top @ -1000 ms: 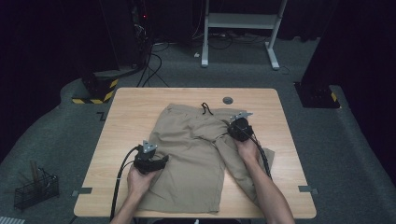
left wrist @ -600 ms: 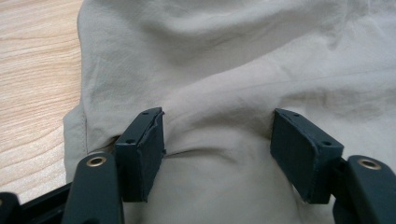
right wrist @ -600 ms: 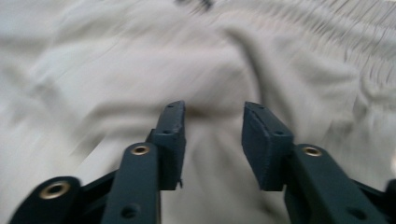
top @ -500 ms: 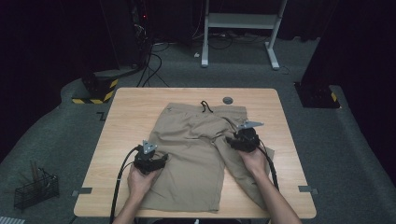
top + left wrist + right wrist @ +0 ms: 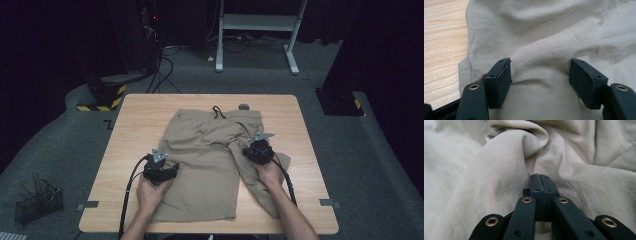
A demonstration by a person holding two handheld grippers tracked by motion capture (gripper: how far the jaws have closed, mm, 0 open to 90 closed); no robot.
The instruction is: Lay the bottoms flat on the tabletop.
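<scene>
Left tongs [image 5: 540, 83] stood released, matte black pads pressing down on a hump of fabric between them; right tongs [image 5: 540, 195] had just clenched, pads together, cloth bunched ahead. Khaki shorts [image 5: 210, 150], soft and creased, with a dark drawstring [image 5: 218, 111], lay mid-frame on the pale wooden desk [image 5: 135, 120].

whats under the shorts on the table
The khaki shorts lie on the bare wooden table; whatever may sit beneath the cloth is covered.
</scene>
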